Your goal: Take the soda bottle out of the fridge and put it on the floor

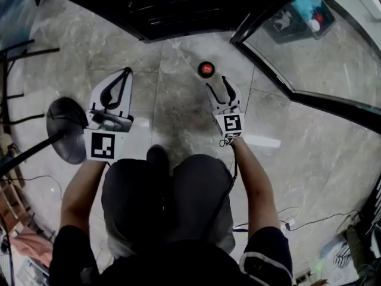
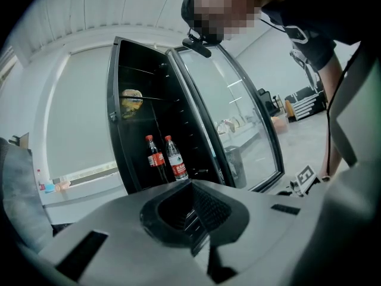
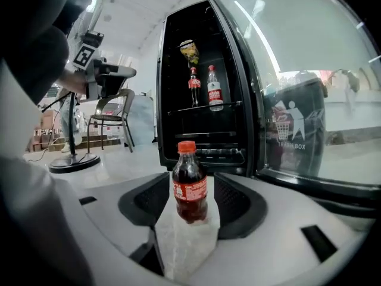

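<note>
A small cola bottle (image 3: 189,180) with a red cap (image 1: 206,69) stands upright on the marble floor in front of the open fridge (image 3: 199,109). My right gripper (image 3: 189,204) is low over the floor and open. Its fingertips sit just short of the bottle, one on each side, with a gap to it. My left gripper (image 1: 116,87) hangs shut and empty further left, pointing at the fridge (image 2: 149,130). Two more bottles (image 3: 203,88) stand on a fridge shelf, with a yellow item (image 3: 189,51) above them.
The fridge's glass door (image 1: 309,46) stands swung open on the right, with a trash bin (image 3: 292,130) seen through it. A fan stand's round base (image 1: 66,128) is at the left, and a chair (image 3: 113,121) stands beyond it. Cables (image 1: 297,220) lie on the floor behind me.
</note>
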Tool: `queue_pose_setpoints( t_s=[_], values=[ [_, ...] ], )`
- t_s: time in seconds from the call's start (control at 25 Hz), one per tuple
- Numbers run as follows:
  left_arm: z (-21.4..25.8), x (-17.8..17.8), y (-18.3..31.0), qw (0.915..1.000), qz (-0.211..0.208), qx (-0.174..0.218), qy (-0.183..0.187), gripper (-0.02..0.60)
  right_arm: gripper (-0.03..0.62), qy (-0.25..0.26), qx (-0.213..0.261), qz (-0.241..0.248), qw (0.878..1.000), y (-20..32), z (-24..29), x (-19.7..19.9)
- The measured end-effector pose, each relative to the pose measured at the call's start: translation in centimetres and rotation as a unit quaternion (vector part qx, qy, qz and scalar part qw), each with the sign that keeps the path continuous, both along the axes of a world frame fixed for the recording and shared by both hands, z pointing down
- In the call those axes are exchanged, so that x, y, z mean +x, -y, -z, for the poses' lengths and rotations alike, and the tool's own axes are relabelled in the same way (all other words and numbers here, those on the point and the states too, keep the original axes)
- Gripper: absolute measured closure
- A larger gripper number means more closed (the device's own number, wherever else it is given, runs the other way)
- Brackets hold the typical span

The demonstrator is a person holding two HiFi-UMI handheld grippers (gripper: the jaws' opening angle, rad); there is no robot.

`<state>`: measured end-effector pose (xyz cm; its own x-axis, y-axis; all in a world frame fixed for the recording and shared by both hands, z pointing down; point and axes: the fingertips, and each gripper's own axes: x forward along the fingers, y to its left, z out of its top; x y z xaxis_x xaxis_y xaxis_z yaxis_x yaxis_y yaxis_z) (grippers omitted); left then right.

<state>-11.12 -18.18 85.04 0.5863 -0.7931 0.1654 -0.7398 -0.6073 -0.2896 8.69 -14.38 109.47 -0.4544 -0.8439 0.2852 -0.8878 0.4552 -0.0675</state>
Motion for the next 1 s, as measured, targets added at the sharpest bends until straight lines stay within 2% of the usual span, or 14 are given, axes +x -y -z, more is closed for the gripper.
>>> queue_pose_setpoints(
  t_s=[0.12, 0.2, 0.36, 0.72, 0.88, 1.0],
  values=[
    [-0.2, 0.4, -0.1, 1.0000, -0.002, 0.000, -0.005, 0.558, 0.395, 0.006, 0.015, -0.009, 1.000, -0.8, 2.1, 1.0],
    [-0.4, 0.6, -0.2, 1.0000, -0.004, -0.004, -0.003, 0.558, 0.497, -0.003, 0.030, -0.012, 0.999, -1.3, 3.3, 1.5],
    [-0.7, 1.1, -0.5, 0.9999, -0.009, -0.006, -0.004, 0.558, 0.563, -0.017, 0.056, -0.002, 0.998, -1.9, 5.4, 1.4],
    [0.7, 1.1, -0.5, 0.9999, -0.012, -0.008, -0.002, 0.558, 0.574, 0.000, 0.070, -0.005, 0.998, -1.4, 10.7, 2.2],
    [5.1, 1.0, -1.3, 0.9999, -0.005, -0.011, -0.011, 0.558, 0.574, -0.010, 0.082, 0.002, 0.997, -1.7, 17.1, 2.3],
    [10.4, 1.7, -2.1, 0.9996, -0.010, -0.015, -0.020, 0.558, 0.574, -0.012, 0.093, 0.006, 0.996, -2.4, 23.9, 2.4]
  ],
)
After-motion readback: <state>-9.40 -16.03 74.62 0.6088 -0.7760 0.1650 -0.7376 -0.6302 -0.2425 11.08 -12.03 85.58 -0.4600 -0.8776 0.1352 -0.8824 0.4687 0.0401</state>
